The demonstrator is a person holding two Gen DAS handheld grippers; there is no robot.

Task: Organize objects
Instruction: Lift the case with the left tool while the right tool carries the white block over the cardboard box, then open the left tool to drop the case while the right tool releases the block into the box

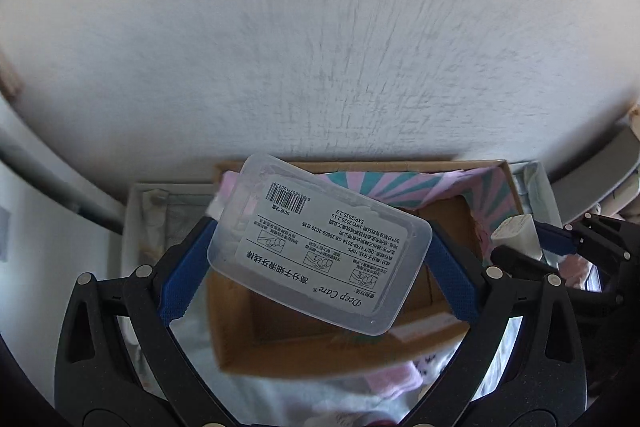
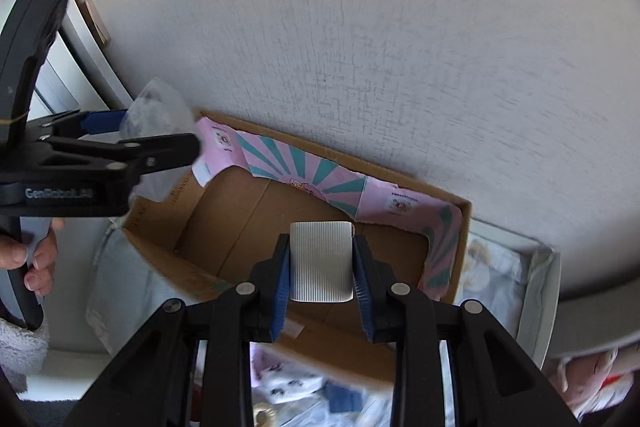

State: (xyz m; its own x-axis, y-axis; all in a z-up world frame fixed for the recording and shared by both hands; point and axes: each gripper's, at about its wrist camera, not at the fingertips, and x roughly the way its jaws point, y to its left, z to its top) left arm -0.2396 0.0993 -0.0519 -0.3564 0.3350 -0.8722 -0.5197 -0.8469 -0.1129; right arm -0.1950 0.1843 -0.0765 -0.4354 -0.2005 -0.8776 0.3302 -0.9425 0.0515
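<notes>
Holding, left: the left gripper is clamped on the clear floss-pick case, blue pads on its two short ends, the case tilted with its barcode end toward 11 o'clock.
Holding, right: the right gripper is closed on a ribbed silver block, pads flat on both long sides.
Place of both: each load hangs above the open cardboard box, the block near its middle, the case toward its 10 o'clock corner in the right wrist view.
Doing it well: I would level the case first, lower it low over the brown floor and only then part the fingers; a tilted, slick case looks liable to skid out.
Order: probably one hand at a time, since the two tools are close over one box.
Lining: the pink and teal paper along the far wall is loose; best kept out from under.
Hidden: the box floor beneath the case is masked in the left wrist view.
Unclear: what the block is; the white item at 3 o'clock is cut off.
Blurred: cloth below the box.
</notes>
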